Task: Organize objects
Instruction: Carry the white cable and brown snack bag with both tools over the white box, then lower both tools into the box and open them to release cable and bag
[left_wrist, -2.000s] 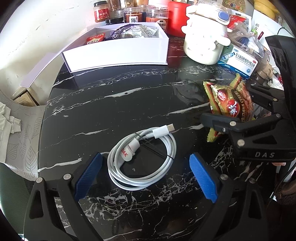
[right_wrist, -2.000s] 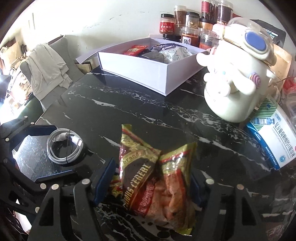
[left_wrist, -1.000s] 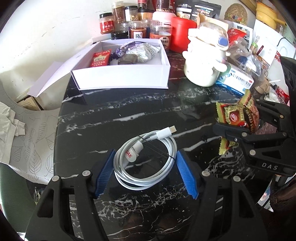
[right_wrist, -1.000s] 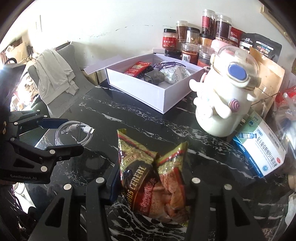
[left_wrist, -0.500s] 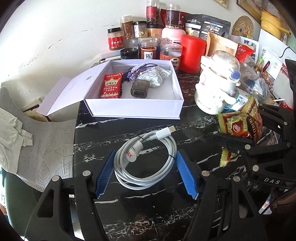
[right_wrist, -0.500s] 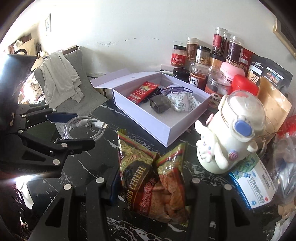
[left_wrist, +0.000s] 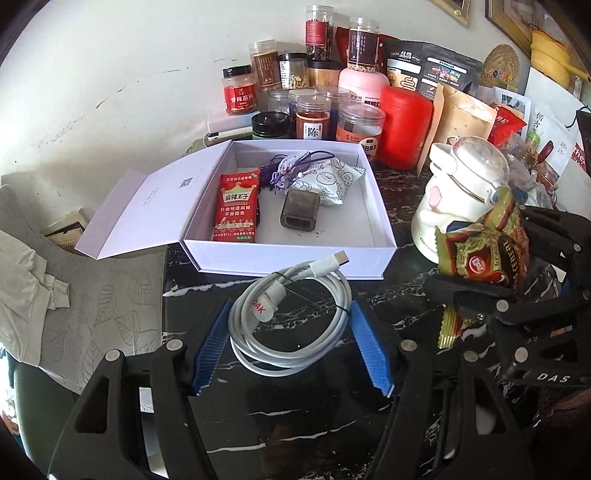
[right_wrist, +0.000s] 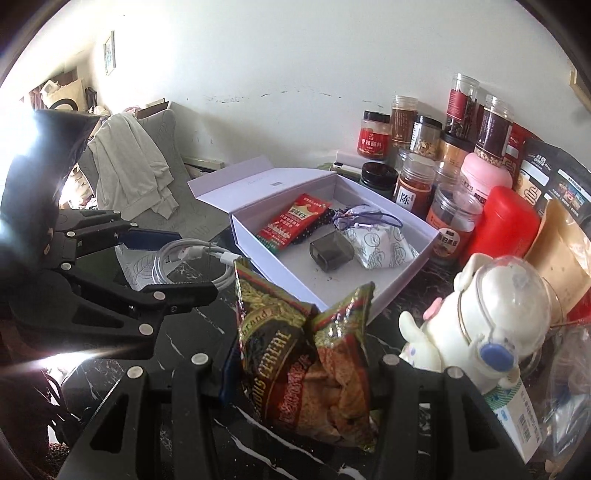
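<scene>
My left gripper (left_wrist: 291, 345) is shut on a coiled white USB cable (left_wrist: 291, 325) and holds it above the black marble table, just in front of the open white box (left_wrist: 291, 258). My right gripper (right_wrist: 303, 373) is shut on a cereal snack packet (right_wrist: 299, 365), also lifted, to the right of the cable; the packet shows in the left wrist view (left_wrist: 480, 247). The box (right_wrist: 391, 295) holds a red sachet (left_wrist: 236, 208), a dark case (left_wrist: 300, 208), a white pouch (left_wrist: 334, 181) and a purple cord.
A white rabbit-shaped jar (left_wrist: 461, 192) stands right of the box. Several spice jars (left_wrist: 314, 118) and a red canister (left_wrist: 404, 127) line the wall behind it. A blue-white medicine box (right_wrist: 517, 421) lies at the right. A grey chair with cloth (right_wrist: 133, 166) stands left of the table.
Both grippers closed on their objects, lifted them off the table and carried them toward the white box, which now sits closer and lower in both views.
</scene>
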